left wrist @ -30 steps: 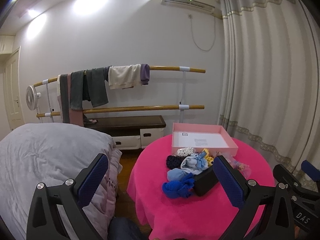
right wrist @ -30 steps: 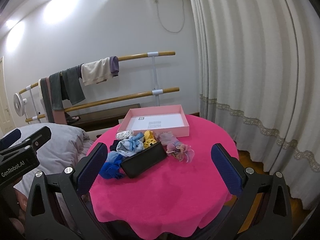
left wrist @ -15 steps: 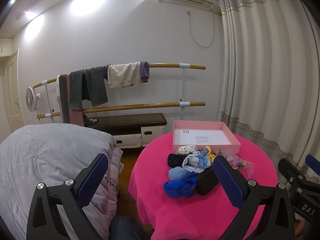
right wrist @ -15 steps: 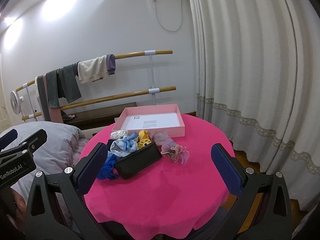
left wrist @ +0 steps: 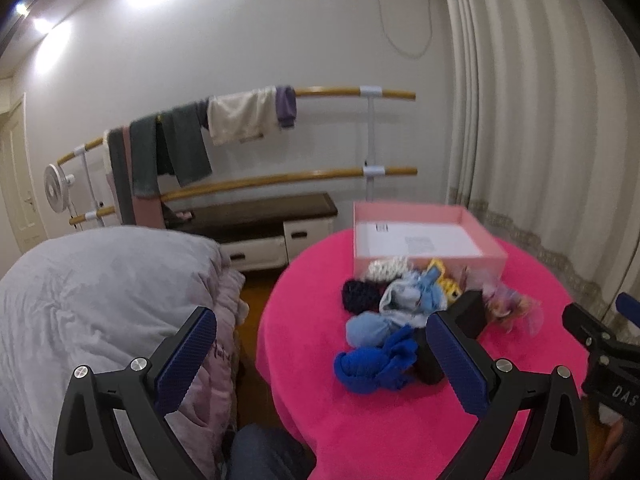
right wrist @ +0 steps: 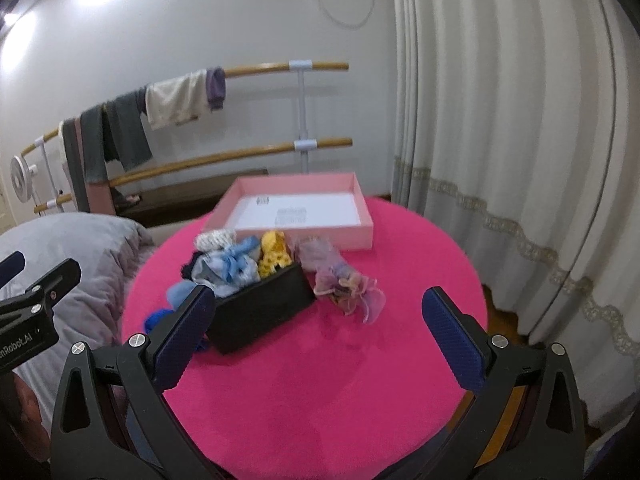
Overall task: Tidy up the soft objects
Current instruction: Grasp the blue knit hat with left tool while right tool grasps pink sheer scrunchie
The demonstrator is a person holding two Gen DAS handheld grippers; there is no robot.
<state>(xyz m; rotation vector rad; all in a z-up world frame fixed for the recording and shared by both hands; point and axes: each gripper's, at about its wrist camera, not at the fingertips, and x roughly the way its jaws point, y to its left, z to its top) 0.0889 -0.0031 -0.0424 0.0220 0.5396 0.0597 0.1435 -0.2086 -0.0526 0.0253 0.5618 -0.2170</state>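
Pink cloth covers the round desk [right wrist: 320,380], the biggest thing here. At its far edge sits the pink tray [right wrist: 360,236], w/ nothing inside but a white liner and print, so sorting looks not yet begun. Nearer, a black box [right wrist: 260,312] lies angled, w/ the soft pile crowded vs. its back and sides: pale blue scrunchie [right wrist: 230,268], yellow one [right wrist: 274,256], lilac gauzy one [right wrist: 344,284] just right of the box, royal blue piece [left wrist: 372,364] and dark navy one [left wrist: 358,296] on the left side. All remain loose on the cloth. Left gripper [left wrist: 320,360] and right gripper [right wrist: 316,344] both hover short of the pile, fingers spread wide, holding nothing.
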